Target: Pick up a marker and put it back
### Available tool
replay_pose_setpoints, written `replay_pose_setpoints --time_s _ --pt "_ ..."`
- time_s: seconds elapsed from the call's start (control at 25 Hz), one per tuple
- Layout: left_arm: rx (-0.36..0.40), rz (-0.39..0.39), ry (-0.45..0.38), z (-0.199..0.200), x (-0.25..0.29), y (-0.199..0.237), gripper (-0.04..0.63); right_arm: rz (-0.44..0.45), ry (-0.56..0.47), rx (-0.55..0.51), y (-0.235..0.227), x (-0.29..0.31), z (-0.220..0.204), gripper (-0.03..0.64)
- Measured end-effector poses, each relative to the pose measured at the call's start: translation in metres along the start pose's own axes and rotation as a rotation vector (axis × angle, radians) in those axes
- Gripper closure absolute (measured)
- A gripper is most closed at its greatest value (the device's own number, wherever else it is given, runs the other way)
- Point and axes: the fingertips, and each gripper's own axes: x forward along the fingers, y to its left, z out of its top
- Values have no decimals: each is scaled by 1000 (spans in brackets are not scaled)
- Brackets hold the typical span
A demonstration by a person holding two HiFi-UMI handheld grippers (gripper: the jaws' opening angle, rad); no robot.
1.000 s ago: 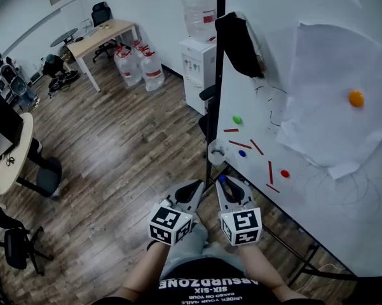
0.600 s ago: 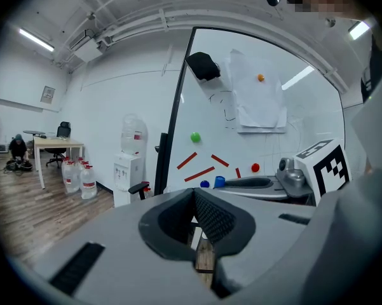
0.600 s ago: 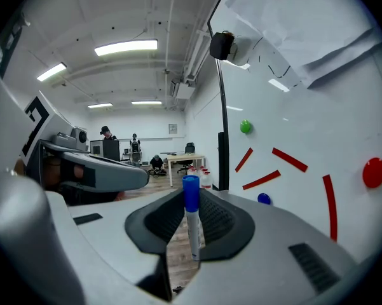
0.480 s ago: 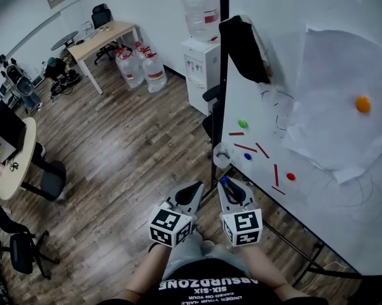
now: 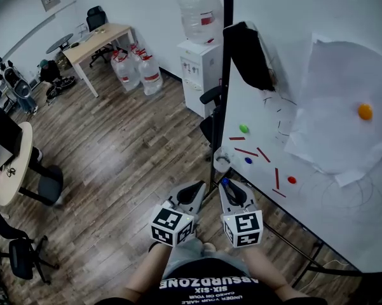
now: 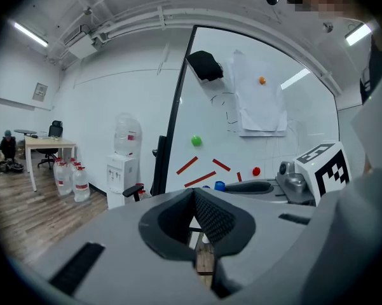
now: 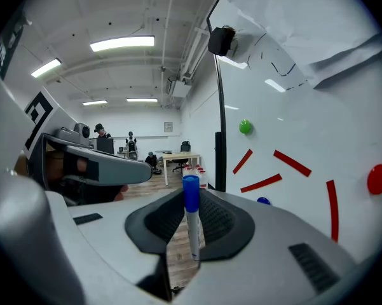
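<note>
blue-capped marker (image 7: 191,230) stands upright, clamped between the jaws of the right tool (image 7: 192,199), cap poking up above the pads. left tool (image 6: 195,202) sits just beside the right tool on its left, jaws together, nothing in them. whiteboard (image 7: 349,113) is ahead and to the right of the right tool, carrying red strips (image 7: 291,162) and a green magnet (image 7: 245,127).

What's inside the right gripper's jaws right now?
A marker with a blue cap, upright and clamped between the pads of the right gripper. Its cap sticks up above them; the sides of its barrel against the pads are covered.
</note>
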Motion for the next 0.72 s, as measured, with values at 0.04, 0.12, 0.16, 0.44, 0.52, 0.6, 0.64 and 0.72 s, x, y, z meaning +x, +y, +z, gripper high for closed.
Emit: replay_pose_setpoints --time_s 0.04,0.12,0.16,0.44,0.52,0.6,0.64,0.72 --pt "0 -4 -1 1 1 0 588 -2 0 2 -1 0 0 552" --pt "2 -11 -2 2 3 0 588 -6 -2 5 -3 2 1 552" --pt "3 -13 -2 2 4 0 589 -9 -3 5 -3 2 2 552" --pt "0 -29 1 2 7 2 589 -21 -29 17 -5 0 13 552" --pt "-1 -35 -1 4 8 3 588 -25 -42 21 -4 -2 19 552" --pt "0 -43 1 7 9 3 588 -27 -57 28 -5 -4 26 552" --pt "2 -48 3 8 9 2 589 -27 -65 32 -6 -5 30 552" --pt "4 -55 0 10 11 2 589 -29 -83 42 -8 -6 37 552"
